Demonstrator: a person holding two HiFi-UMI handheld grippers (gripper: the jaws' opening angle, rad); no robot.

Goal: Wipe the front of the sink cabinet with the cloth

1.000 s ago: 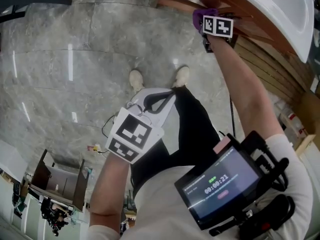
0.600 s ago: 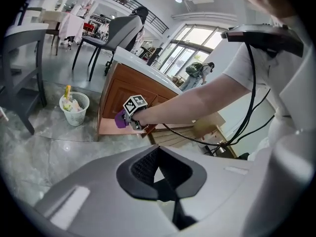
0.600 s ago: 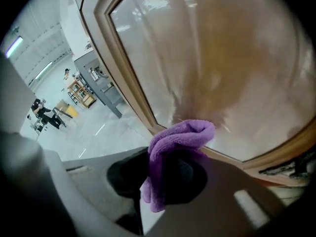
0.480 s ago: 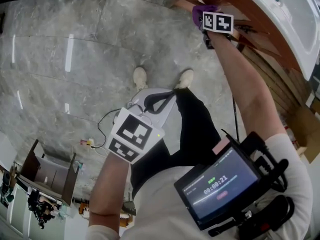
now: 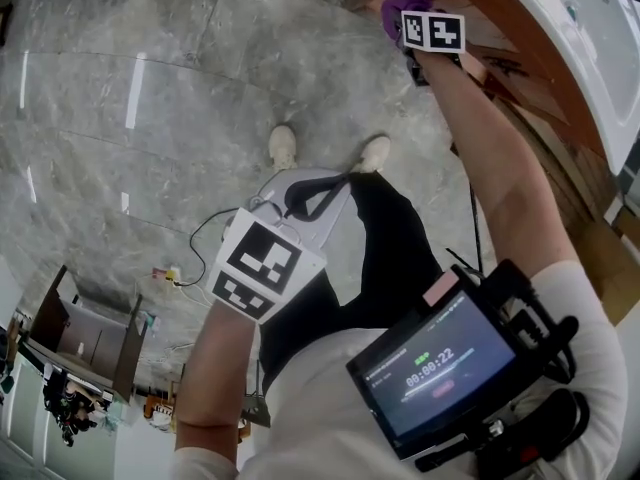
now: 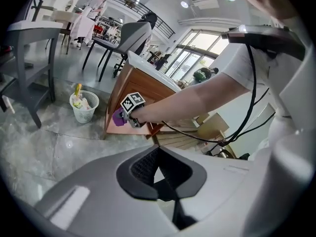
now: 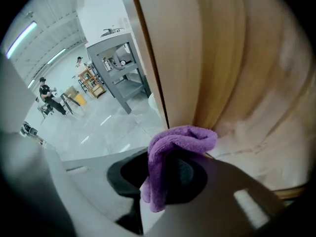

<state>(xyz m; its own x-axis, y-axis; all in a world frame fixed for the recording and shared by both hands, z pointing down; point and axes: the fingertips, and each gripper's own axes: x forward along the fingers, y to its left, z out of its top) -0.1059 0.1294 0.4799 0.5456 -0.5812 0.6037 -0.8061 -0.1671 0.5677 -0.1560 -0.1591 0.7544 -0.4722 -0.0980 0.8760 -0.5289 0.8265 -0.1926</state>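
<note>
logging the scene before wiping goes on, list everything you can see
cloth: one, purple, at the cabinet front
sink cabinet: one, brown wood, ahead of the right gripper
sink: one, white, atop the cabinet
waste basket: one, white, on the floor beside the cabinet
floor: grey marble tiles
chest screen: one, black, on the person
shoes: two, white, on the floor
left gripper: jaws together, empty
right gripper: jaws shut on the cloth

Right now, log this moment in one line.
right gripper: shut on cloth | cloth: against cabinet front, near edge | left gripper: shut, empty, off the cabinet
</note>
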